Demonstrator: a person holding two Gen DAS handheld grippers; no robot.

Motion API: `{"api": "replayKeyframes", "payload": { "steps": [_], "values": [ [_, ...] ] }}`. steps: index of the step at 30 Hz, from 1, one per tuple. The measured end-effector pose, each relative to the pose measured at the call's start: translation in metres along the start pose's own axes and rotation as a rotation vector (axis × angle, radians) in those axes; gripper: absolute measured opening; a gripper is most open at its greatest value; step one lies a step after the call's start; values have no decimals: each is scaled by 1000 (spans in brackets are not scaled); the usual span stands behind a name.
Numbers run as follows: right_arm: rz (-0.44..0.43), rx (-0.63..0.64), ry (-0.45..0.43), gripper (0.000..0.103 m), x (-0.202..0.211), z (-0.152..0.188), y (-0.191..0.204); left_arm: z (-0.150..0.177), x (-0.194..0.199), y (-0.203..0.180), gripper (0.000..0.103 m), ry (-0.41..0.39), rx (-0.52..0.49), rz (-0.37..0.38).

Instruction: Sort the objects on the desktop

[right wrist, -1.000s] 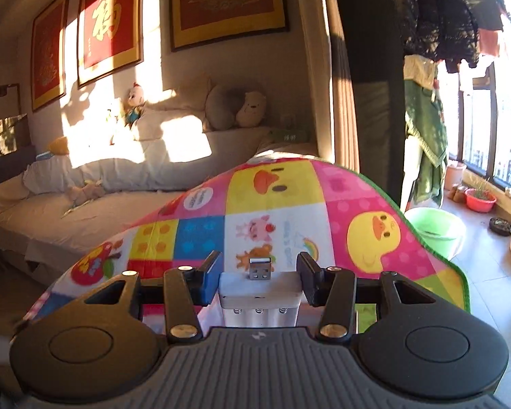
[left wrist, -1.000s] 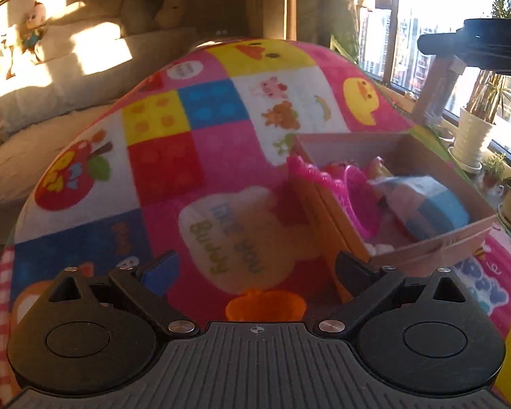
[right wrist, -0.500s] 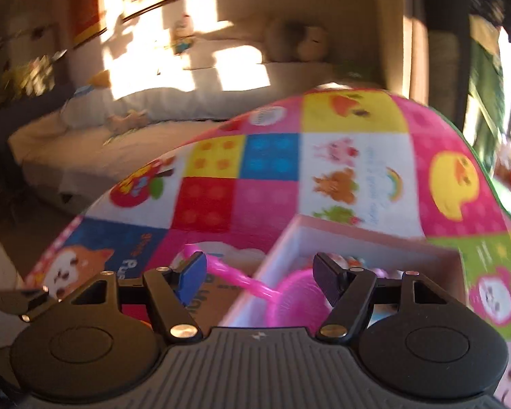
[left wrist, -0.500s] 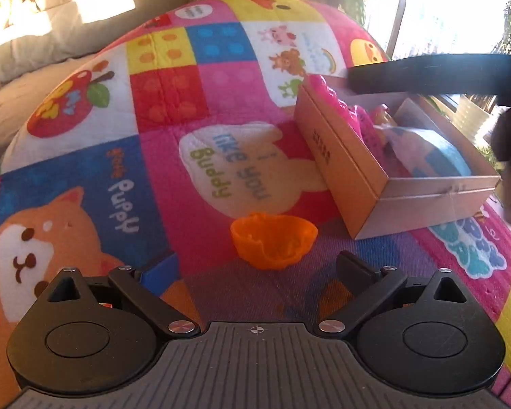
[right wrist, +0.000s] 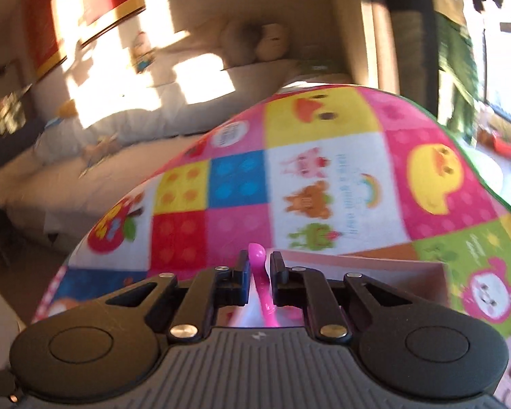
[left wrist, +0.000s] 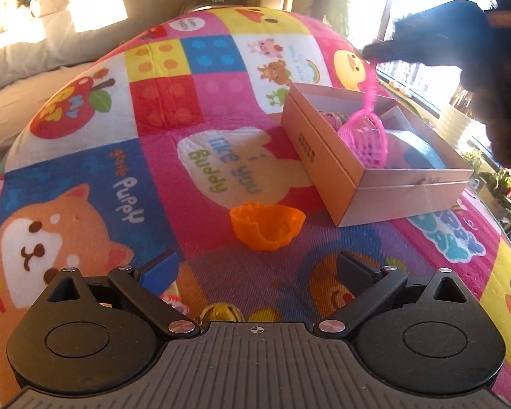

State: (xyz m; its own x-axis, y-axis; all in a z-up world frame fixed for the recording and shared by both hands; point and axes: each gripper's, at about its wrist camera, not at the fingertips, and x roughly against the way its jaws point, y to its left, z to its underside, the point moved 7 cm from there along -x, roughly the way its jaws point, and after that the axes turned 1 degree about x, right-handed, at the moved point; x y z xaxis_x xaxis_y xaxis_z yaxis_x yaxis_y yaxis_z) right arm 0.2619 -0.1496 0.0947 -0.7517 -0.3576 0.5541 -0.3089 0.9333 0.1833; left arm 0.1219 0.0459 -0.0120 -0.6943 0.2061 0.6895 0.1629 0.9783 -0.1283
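My right gripper is shut on the handle of a pink toy scoop. In the left wrist view the scoop hangs tilted with its net head inside a cardboard box, held from above by the right gripper. An orange plastic cup lies on the mat in front of the box. My left gripper is open and empty, a little short of the cup.
A colourful cartoon mat covers the table. The box also holds a blue-and-white packet. A small yellow object lies under my left gripper. A sofa with plush toys stands behind; potted plants are at right.
My right gripper let go of the white charger, came over the box and shut on the pink scoop's handle, lifting it upright. My left gripper drew back from the box, so the orange cup now shows whole.
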Motion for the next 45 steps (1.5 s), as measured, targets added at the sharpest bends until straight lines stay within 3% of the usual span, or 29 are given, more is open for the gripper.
{"api": "replayKeyframes", "payload": {
  "steps": [4,9,15,18,20,21,24,27,29,31,33,35,40,43,45],
  "values": [
    [115,-30,68,12,15,23,-49,8,3,5,102,8,-4,-12],
    [232,-10,161,12,25,65,-83,15,11,6,102,5,-34,-30],
    [159,-38,98,14,40,63,-82,21,26,-2,102,-23,-116,-65],
    [191,-61,55,14,22,52,-84,20,29,-6,102,-30,-101,-35],
    [205,-76,33,24,3,47,-86,19,29,-9,102,-34,-93,-32],
    [202,-102,50,24,-8,49,-88,19,29,-9,102,-36,-89,-35],
    [123,-227,104,31,-25,59,-80,20,31,-7,102,-43,-75,-37],
    [-88,-241,168,30,-15,68,-48,23,31,3,102,-39,-51,-54],
    [-126,-258,163,30,-2,70,-39,26,30,11,102,-34,-28,-67],
    [-70,-181,91,31,16,66,-30,29,30,19,102,-28,-6,-77],
    [-4,-27,15,41,33,65,-10,33,31,27,102,-24,5,-93],
    [-18,78,-15,52,46,69,16,36,34,33,102,-29,-1,-120],
    [-139,341,-16,53,52,103,98,40,43,55,103,-44,26,-196],
    [-107,518,-49,44,47,124,134,40,49,71,103,-49,66,-227],
    [-103,522,-80,40,51,117,138,40,53,76,103,-52,77,-229]
  ]
}}
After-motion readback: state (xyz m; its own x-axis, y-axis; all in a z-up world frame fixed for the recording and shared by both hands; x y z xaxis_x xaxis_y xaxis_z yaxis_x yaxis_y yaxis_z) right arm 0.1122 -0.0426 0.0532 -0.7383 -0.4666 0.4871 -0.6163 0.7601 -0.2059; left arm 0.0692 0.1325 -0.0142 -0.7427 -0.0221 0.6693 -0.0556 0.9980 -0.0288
